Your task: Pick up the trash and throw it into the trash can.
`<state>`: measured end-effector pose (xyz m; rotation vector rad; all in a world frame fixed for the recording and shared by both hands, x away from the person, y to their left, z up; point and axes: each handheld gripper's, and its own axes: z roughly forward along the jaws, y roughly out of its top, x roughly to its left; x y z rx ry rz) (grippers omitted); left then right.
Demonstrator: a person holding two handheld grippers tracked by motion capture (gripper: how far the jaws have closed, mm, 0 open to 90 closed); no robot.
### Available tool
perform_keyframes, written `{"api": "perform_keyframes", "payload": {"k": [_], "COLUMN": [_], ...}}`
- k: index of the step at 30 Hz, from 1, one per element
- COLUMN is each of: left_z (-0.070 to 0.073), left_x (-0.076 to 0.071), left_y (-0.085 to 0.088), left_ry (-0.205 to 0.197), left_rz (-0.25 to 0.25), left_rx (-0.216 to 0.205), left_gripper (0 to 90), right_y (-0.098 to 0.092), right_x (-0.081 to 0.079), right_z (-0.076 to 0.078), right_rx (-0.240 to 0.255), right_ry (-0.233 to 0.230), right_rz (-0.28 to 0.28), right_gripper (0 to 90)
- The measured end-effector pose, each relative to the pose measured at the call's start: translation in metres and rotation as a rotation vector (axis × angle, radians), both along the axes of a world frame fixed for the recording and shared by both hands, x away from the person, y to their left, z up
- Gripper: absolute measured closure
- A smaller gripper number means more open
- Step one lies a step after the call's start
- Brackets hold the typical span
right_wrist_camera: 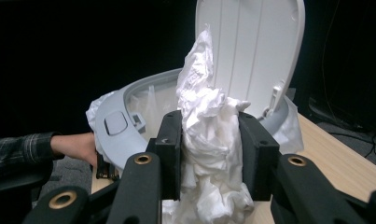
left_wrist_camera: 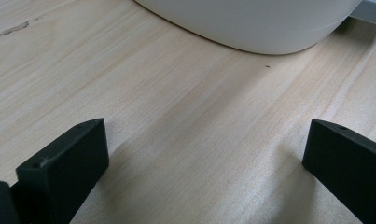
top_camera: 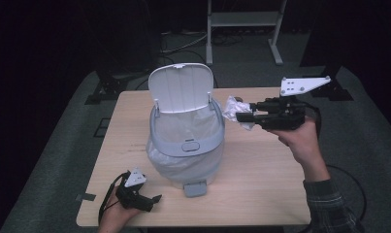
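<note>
The right gripper (right_wrist_camera: 209, 154) clamps one wad of crumpled white paper (right_wrist_camera: 206, 135) between its two jaws; the right gripper view shows the paper bulging above and below the pads. In the high view this gripper (top_camera: 241, 116) is held level in the air, with the paper (top_camera: 234, 110) just beside the rim of the bin (top_camera: 186, 145), at its right side and above the table (top_camera: 261, 179).

There is one bin, white with a grey rim band, one lid (top_camera: 181, 88) standing open and upright, and one pedal (top_camera: 195, 188) at its foot. The right gripper view shows the lid's (right_wrist_camera: 253, 51) ribbed inside and the bag (right_wrist_camera: 150, 100) lining the bin.

The left gripper (top_camera: 152, 200) rests low on the table near the front edge, well apart from the paper. The left gripper view shows its two jaws standing wide with bare wood between them, and the bin's curved base (left_wrist_camera: 251, 25) beyond.
</note>
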<state>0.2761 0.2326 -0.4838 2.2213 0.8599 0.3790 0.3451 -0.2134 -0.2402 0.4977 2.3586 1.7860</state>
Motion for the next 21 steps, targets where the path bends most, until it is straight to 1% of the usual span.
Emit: {"api": "perform_keyframes", "payload": {"k": [8, 14, 21], "left_z": [0.0, 0.0, 0.0], "left_x": [0.0, 0.0, 0.0], "left_y": [0.0, 0.0, 0.0], "left_ry": [0.0, 0.0, 0.0], "left_rz": [0.0, 0.0, -0.002], "left_rx": [0.0, 0.0, 0.0], "left_gripper": [0.0, 0.0, 0.0], "right_y": [0.016, 0.031, 0.047], "right_x": [0.007, 0.011, 0.017], "right_z": [0.008, 0.013, 0.016], "right_rx": [0.016, 0.006, 0.006], "right_ry": [-0.004, -0.011, -0.008], "right_rz": [0.025, 0.04, 0.056], "right_gripper": [64.2, 64.2, 64.2]}}
